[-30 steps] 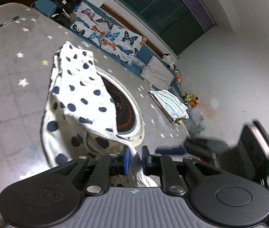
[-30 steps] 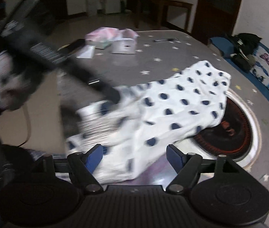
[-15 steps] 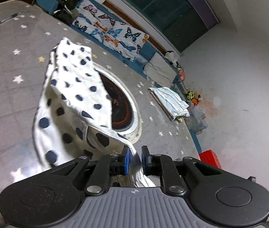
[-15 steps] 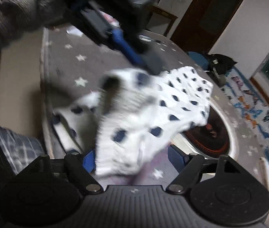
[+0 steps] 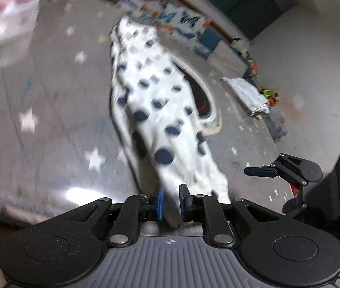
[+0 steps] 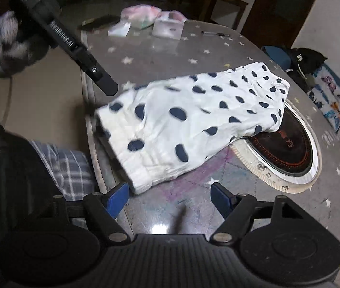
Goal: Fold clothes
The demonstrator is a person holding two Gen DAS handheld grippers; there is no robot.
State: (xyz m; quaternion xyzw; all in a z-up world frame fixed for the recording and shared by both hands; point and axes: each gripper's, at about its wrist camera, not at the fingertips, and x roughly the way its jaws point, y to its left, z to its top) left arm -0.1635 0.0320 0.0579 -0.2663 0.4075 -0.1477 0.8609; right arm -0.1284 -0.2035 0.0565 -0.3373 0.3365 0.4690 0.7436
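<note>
A white garment with dark blue dots lies stretched across the grey star-patterned table, its far end over the round cooktop. In the left wrist view the garment runs away from my left gripper, whose blue pads are close together on its near edge. My right gripper is open and empty just in front of the garment's near hem; it also shows in the left wrist view. The left gripper's body shows at the upper left of the right wrist view.
A round black cooktop with a white rim is set into the table. Pink and white packets and a pen lie at the far side. The table edge runs at the left. A folded striped cloth lies on the floor.
The left gripper has pulled the garment's near end down and flat, so the lifted fold now lies stretched on the table. The right gripper stays open and is back near the hem.
</note>
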